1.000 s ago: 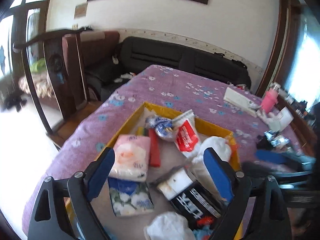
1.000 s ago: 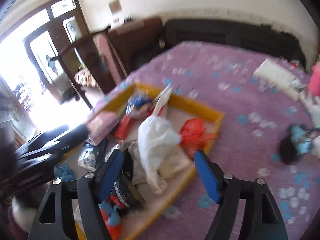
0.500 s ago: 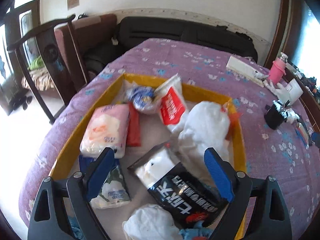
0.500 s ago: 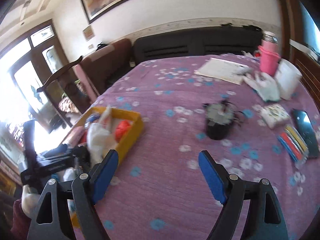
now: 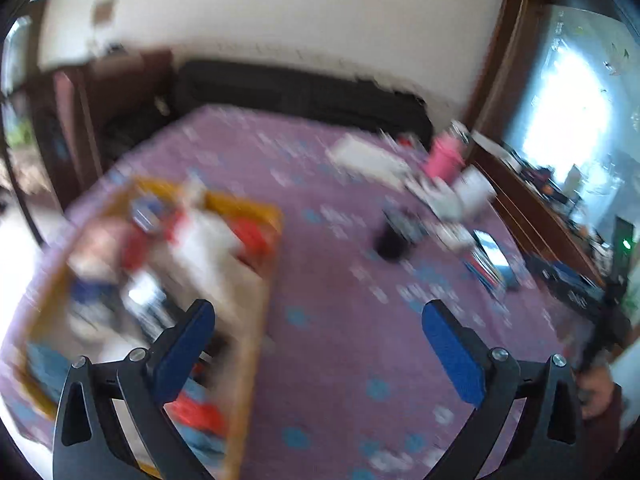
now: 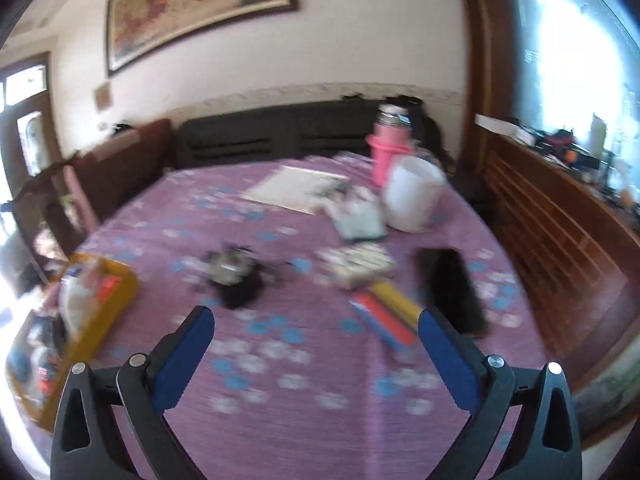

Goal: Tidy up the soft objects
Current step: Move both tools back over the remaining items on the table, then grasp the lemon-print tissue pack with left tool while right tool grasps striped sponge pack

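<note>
Nearest, left gripper [image 5: 318,322] and right gripper [image 6: 316,330]: jaws opening wide, nothing between them, over bare purple cloth of the table [image 6: 304,408]. Farther, toward the table's left edge, yellow tray [image 6: 116,292] packed with soft objects [image 5: 200,240], blurred. Beyond mid-table, a dark bundle [image 6: 240,280], a small packet [image 6: 360,266]. Probably mostly gathered; unclear whether the remaining clutter near the far edge belongs in the tray.
</note>
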Demonstrator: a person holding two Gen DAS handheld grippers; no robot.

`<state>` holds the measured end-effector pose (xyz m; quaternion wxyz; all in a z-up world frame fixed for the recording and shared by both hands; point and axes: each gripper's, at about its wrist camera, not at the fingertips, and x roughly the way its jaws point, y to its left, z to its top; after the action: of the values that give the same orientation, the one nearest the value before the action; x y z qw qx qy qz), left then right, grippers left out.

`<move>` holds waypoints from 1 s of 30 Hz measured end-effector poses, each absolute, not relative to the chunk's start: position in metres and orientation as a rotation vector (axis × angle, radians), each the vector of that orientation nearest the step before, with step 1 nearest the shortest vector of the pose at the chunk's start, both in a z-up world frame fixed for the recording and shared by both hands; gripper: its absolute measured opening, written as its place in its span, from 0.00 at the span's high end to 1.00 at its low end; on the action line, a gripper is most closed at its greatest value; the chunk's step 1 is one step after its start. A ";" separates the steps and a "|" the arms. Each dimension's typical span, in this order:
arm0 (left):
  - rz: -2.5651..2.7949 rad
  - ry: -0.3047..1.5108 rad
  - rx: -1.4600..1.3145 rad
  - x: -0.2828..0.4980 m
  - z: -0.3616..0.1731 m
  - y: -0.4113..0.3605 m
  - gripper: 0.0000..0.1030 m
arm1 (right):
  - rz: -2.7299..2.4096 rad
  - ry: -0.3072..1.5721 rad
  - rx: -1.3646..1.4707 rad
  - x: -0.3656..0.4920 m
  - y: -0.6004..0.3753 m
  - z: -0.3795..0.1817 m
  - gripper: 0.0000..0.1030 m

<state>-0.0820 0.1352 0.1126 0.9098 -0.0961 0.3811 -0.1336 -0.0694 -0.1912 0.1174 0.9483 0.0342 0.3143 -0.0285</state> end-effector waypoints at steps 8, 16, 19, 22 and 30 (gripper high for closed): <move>-0.358 0.955 -0.080 -0.064 0.052 0.061 0.00 | -0.171 0.765 0.280 -0.073 -0.286 0.079 0.00; -0.290 1.017 -0.007 -0.052 0.017 0.046 0.00 | -0.173 0.795 0.338 -0.044 -0.303 0.064 0.00; -0.238 1.040 0.136 -0.055 0.012 0.028 0.00 | -0.146 0.823 0.301 -0.011 -0.292 0.065 0.00; -0.243 1.032 0.144 -0.056 0.011 0.025 0.00 | -0.122 0.874 0.247 0.034 -0.277 0.065 0.01; -0.237 1.025 0.140 -0.059 0.008 0.026 0.00 | -0.178 0.993 0.184 0.143 -0.263 0.049 0.11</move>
<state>-0.0594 0.0258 0.0079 0.8624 0.0666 0.4889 -0.1132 0.1425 -0.2634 0.0492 0.8715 0.0881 0.4750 -0.0849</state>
